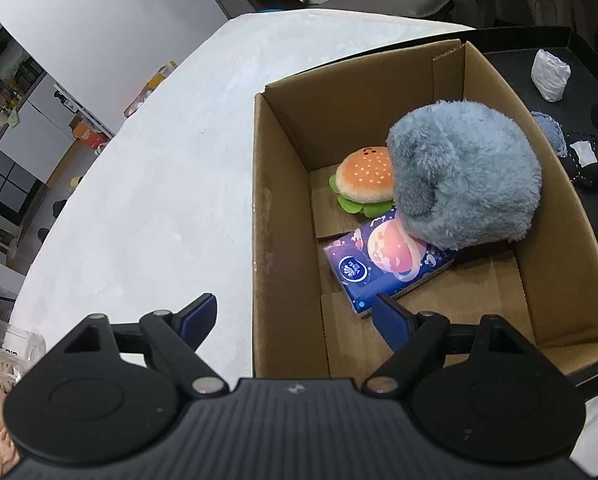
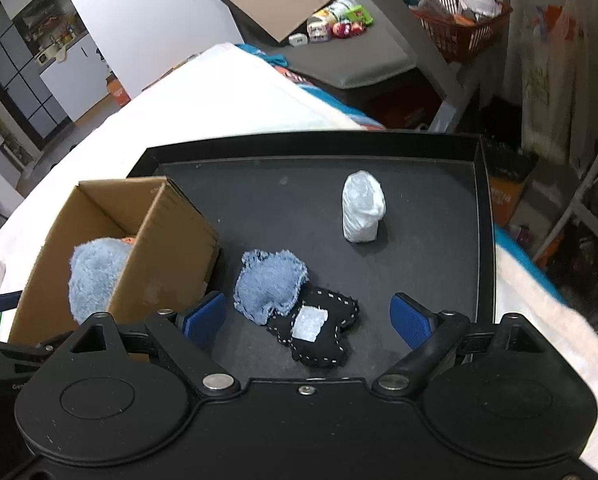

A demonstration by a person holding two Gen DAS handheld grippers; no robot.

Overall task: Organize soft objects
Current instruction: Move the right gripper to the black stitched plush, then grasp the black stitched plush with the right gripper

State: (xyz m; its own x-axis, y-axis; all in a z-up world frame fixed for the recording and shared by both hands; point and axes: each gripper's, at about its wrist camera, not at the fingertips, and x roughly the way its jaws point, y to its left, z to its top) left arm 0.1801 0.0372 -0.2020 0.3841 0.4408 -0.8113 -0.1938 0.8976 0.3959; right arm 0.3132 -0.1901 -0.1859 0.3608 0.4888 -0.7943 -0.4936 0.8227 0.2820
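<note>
Left gripper [image 1: 295,312] jaws spread, empty, above cardboard box [image 1: 283,216], inside: one glossy tissue pack [image 1: 383,268], one fuzzy blue plush [image 1: 463,176], one burger plush [image 1: 365,180], right gripper [image 2: 307,316] jaws spread, empty, over black tray [image 2: 419,208]: one stitched black pad [image 2: 319,332], one frayed blue pad [image 2: 269,286], one white wrapped bundle [image 2: 362,206].

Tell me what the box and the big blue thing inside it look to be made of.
Box: brown corrugated cardboard, matte, with folded flaps and raw cut edges. Blue plush: long-pile synthetic fur, probably stuffed, judging by its shaggy fibres and rounded shape.

Left gripper [image 1: 295,314] and right gripper [image 2: 309,318], fingers spread wide, nothing held.
</note>
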